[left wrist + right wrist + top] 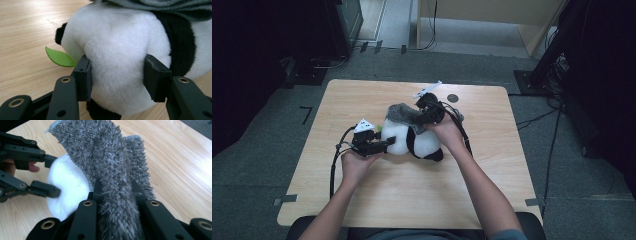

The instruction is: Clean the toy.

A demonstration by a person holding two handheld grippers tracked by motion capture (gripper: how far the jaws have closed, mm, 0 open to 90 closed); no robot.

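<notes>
Wooden table (377, 200): plush panda (398, 139), grey cloth (404, 114).

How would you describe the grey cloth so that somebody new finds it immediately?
Look at the middle of the wooden table, where a plush panda lies. The grey cloth is draped over it, pinched by the right tool. It alone is shaggy and grey; the panda is black and white.

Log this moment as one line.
left gripper: shut on panda | right gripper: shut on grey cloth | cloth draped over panda | table
</notes>
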